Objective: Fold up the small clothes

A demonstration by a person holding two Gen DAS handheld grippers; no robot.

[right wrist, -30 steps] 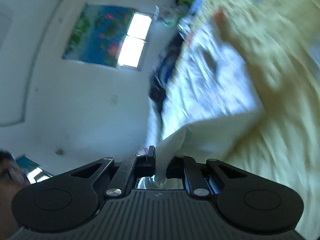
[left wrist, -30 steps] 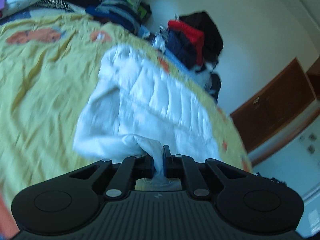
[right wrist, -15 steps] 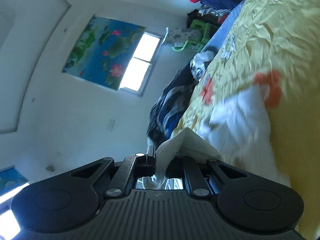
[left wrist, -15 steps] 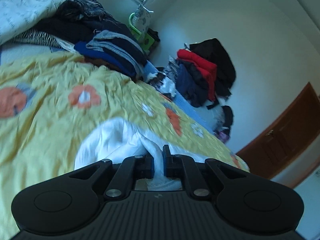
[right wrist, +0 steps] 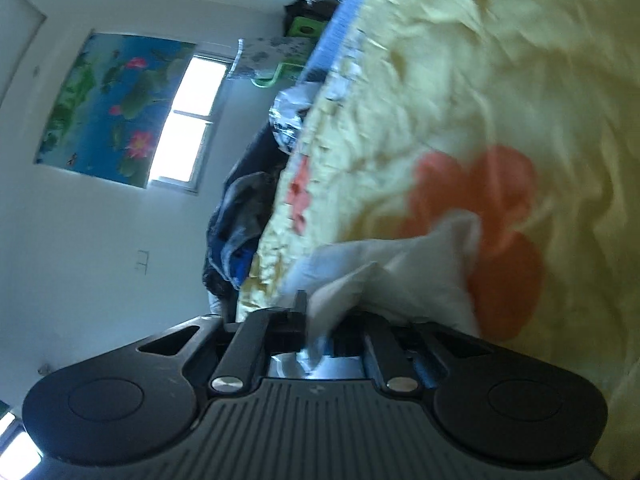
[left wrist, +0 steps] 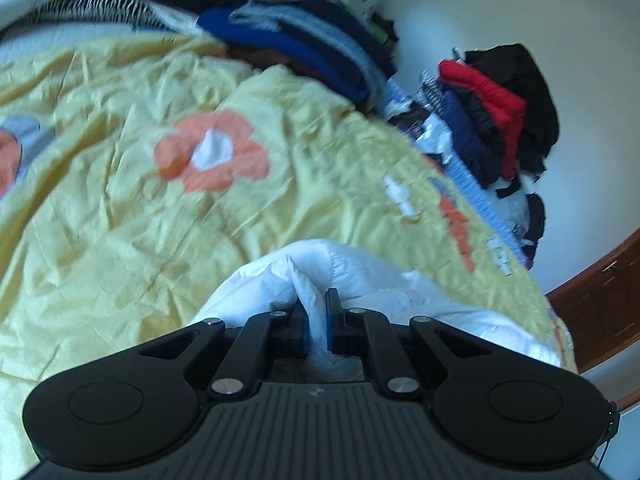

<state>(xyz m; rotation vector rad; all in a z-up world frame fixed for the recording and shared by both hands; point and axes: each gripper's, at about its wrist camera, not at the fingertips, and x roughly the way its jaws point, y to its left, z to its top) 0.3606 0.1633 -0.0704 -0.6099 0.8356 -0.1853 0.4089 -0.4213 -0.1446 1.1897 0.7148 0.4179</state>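
Both grippers clamped on white crumpled cloth garment (left wrist: 344, 268).
Left gripper (left wrist: 316, 320) and right gripper (right wrist: 320, 320) each pinch a fold (over yellow flowered bedspread (left wrist: 120, 220)).

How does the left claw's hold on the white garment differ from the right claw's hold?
The left claw pinches a narrow upright fold of the white cloth garment; the right claw grips a broader bunched corner. The left view sits level with the yellow flowered bedspread; the right is rolled sideways. Both are shut on it.

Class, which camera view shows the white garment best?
The left wrist view: the white garment spreads upright across the yellow bedspread, pinched in the left gripper. The right wrist view shows only a blurred, sideways bunch in the right gripper.
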